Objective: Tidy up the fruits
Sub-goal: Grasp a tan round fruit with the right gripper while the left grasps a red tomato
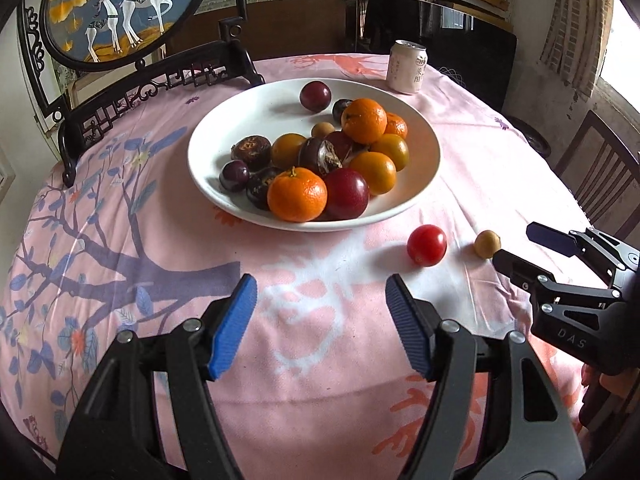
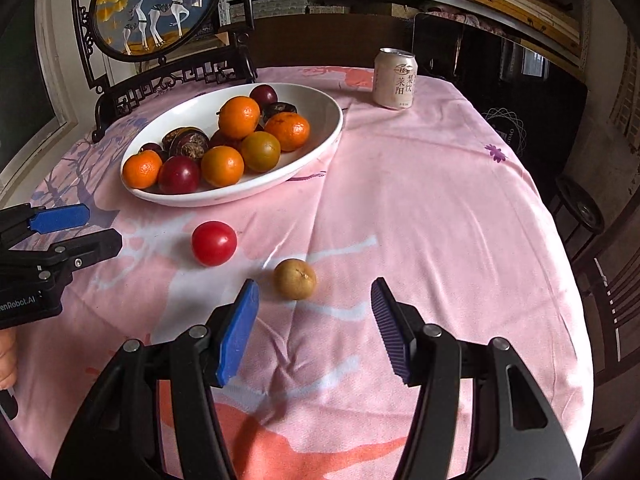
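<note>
Right gripper (image 2: 314, 300) hung over the bench (image 2: 440, 208), jaws apart, nothing between them. Small brown fruit (image 2: 295, 279) lay on the pink cloth just ahead of the tips, nearer the left pad, not touching. Red tomato (image 2: 213, 243) sat left of it, apart, closer to the white bowl (image 2: 320, 148). Bowl held oranges, dark purple fruit and a red one, piled together. Drink can (image 2: 395, 78) stood upright beyond the bowl, to the right. Left gripper (image 2: 80, 228) came in at the left edge, jaws apart, empty. Deer screen (image 2: 156, 8) stood behind the bowl.
</note>
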